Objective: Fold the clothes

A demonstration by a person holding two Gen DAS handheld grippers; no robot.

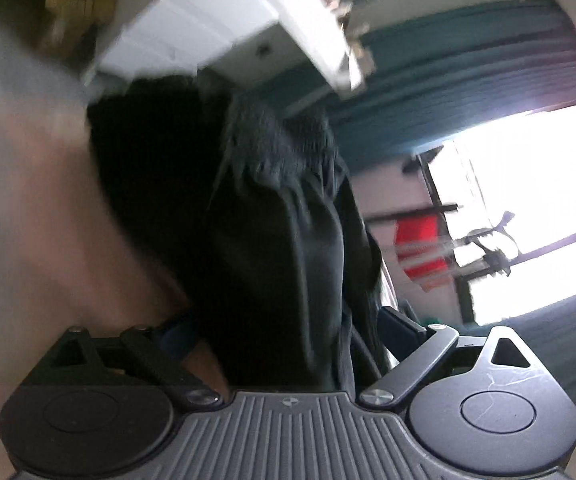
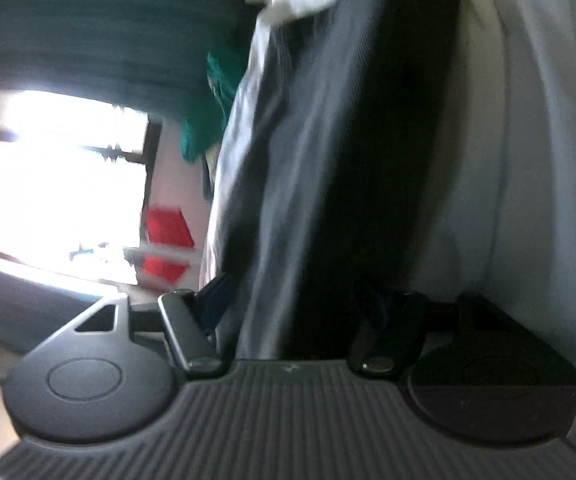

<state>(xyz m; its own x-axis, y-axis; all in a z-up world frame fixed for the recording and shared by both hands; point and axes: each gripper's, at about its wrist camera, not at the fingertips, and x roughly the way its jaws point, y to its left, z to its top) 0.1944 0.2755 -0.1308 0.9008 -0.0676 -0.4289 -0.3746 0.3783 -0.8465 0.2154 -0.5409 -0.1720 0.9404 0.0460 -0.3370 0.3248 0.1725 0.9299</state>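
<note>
Left wrist view shows your left gripper with a black garment bunched up between its fingers. The cloth fills the whole gap and hides the fingertips, so you cannot tell how wide the jaws stand, only that the fabric rises from between them. The garment's upper part looks ribbed or gathered, though the frame is blurred. Behind it sits a white block-like shape, a teal curtain, a bright window and something red hanging beside the window frame.

From the right wrist view, your right gripper has a dark grey-black garment running up from between its fingers as a long, creased band. Here too the cloth covers the tips, so the width of the jaws cannot be read. Pale white fabric lies just beside the dark band on the right and along its left edge. To the left you see the window, the teal curtain, a green cloth and the red item. Both frames are motion-blurred.
</note>
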